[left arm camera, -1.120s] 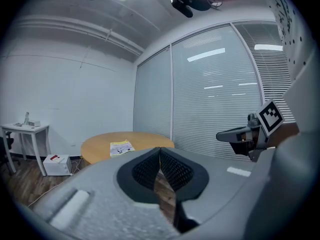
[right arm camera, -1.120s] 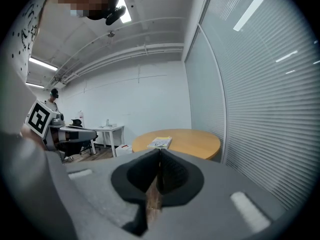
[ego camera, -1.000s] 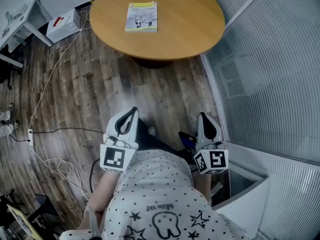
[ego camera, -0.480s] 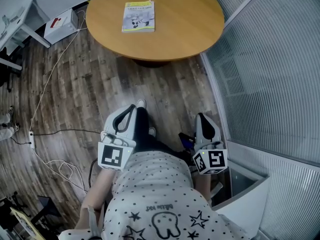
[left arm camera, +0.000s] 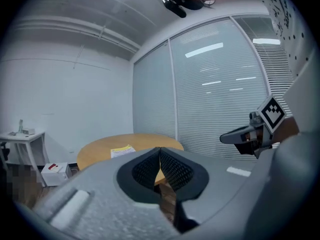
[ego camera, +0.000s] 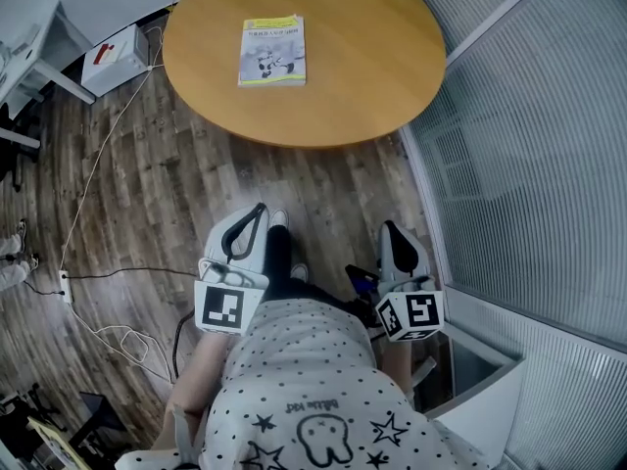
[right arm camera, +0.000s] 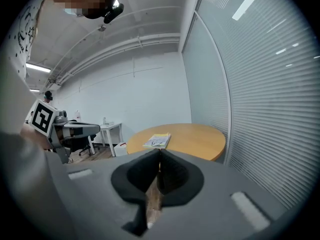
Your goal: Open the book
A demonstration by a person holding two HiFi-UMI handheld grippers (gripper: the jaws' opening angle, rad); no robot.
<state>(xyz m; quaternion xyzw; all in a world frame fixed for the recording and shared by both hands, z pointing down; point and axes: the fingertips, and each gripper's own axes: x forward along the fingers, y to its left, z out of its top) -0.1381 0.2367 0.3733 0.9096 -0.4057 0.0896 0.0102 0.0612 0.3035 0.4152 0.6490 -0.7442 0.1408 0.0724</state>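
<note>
My left tongs [ego camera: 259,213] and right tongs [ego camera: 390,228] are both closed and empty, well apart from the book [ego camera: 272,51], which lies shut on the table [ego camera: 372,76]. It looks thin, light and bendy; I would catch only the cover at its free edge.

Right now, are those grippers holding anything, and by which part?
Nothing: left gripper and right gripper are shut and empty; the book lies on the table.
</note>
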